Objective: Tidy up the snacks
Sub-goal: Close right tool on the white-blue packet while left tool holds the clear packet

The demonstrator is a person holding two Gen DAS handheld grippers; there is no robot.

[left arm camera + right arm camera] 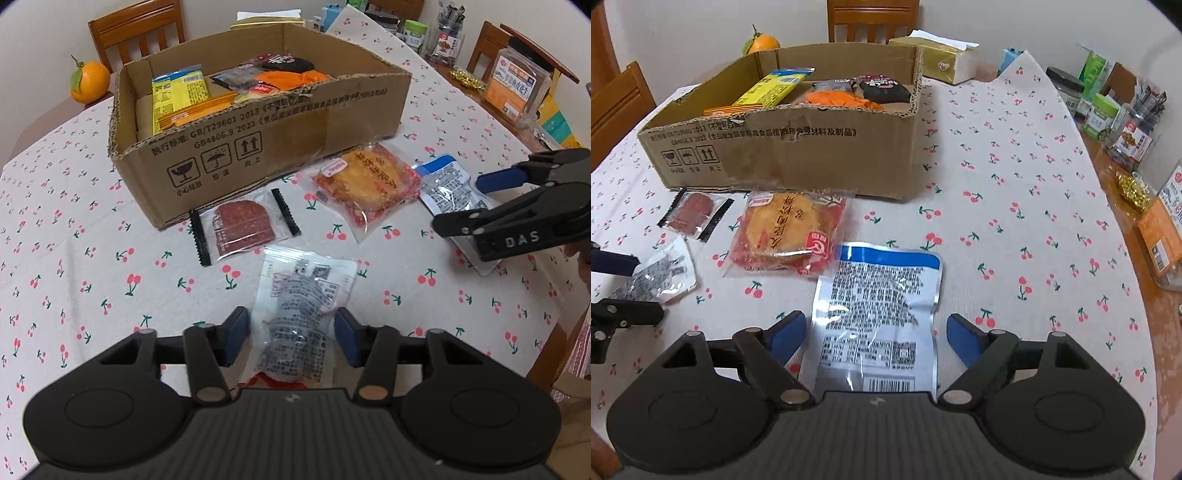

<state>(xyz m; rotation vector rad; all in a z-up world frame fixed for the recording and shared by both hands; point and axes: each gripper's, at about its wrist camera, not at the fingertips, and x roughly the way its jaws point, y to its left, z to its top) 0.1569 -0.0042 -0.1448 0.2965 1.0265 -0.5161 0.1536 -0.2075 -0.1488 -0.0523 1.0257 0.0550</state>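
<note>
A cardboard box [258, 147] [812, 155] holds several snack packs. On the cherry-print tablecloth in front of it lie a dark red snack in a clear wrapper [242, 225] [696, 214], a round cake in a red pack [365, 184] [786, 232], a clear printed pouch [303, 306] [661, 275] and a silver-blue pouch [450, 192] [879, 314]. My left gripper [291, 339] is open, its fingers on either side of the clear pouch. My right gripper [877, 338] [458, 206] is open, straddling the silver-blue pouch.
An orange [89, 81] sits behind the box on the left. A tissue box [945, 59] stands behind the box. Jars and snack tubs [517, 88] [1134, 140] crowd the table's right edge. Wooden chairs [136, 33] stand around the table.
</note>
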